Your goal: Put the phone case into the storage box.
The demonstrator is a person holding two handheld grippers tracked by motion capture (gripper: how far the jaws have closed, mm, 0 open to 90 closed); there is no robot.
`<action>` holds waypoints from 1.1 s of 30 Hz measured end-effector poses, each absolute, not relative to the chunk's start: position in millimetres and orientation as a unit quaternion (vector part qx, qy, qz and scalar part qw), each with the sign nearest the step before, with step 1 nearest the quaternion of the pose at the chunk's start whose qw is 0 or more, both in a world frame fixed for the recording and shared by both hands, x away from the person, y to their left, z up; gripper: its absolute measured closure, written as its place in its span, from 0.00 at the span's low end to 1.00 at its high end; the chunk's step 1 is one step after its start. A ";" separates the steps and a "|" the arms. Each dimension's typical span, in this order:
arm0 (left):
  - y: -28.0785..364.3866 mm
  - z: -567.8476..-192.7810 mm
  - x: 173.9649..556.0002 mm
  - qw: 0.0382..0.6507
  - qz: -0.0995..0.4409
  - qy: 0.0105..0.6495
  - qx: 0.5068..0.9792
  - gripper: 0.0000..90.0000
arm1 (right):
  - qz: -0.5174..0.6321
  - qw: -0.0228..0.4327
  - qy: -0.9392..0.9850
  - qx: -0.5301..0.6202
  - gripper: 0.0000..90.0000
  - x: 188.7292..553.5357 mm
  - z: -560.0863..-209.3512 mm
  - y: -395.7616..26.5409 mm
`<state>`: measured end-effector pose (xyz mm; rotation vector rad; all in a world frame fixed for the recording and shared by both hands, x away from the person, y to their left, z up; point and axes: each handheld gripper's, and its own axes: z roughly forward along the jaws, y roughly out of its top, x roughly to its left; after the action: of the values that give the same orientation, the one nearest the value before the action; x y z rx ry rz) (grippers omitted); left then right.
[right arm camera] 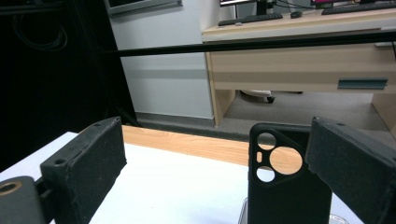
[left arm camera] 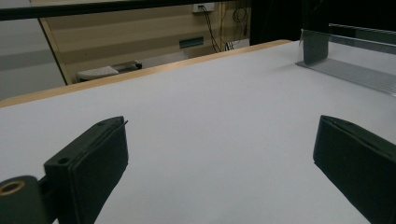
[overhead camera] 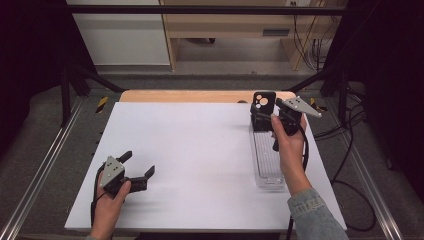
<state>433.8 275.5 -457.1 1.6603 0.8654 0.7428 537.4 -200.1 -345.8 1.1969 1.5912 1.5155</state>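
Phone case, black with round camera cut-outs, stands upright at the far end of the clear tray on the right side of the table, so bring your right hand-held gripper squarely around its edges and close gently to keep it from tipping or flexing. That hand-held gripper is spread wide, the case sitting just inside its right jaw and not yet pinched. Your left hand-held gripper rests spread and empty near the table's front left, well apart.
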 end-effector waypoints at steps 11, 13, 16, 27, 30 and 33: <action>300.3 -453.1 431.7 0.553 0.295 0.377 0.682 0.04 | 0.573 0.323 0.608 0.445 0.06 525.4 -346.3 -204.5; 304.1 -452.7 430.5 0.552 0.296 0.377 0.682 0.04 | 0.578 0.317 0.606 0.446 0.06 523.2 -346.5 -206.8; 307.4 -452.6 428.3 0.553 0.294 0.377 0.682 0.04 | 0.580 0.314 0.608 0.443 0.06 519.1 -345.2 -210.4; 317.8 -450.7 413.6 0.583 0.270 0.380 0.665 0.03 | 0.580 0.315 0.605 0.445 0.06 508.8 -339.7 -226.6; 322.1 -451.9 404.9 0.584 0.267 0.378 0.667 0.03 | 0.584 0.316 0.603 0.443 0.06 505.8 -337.7 -230.0; 325.5 -453.2 397.4 0.580 0.265 0.376 0.673 0.03 | 0.587 0.320 0.605 0.433 0.05 501.1 -335.4 -233.5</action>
<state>397.4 325.5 -453.2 1.5719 0.8778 0.6193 501.1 -233.5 -335.4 1.1385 1.5890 1.5415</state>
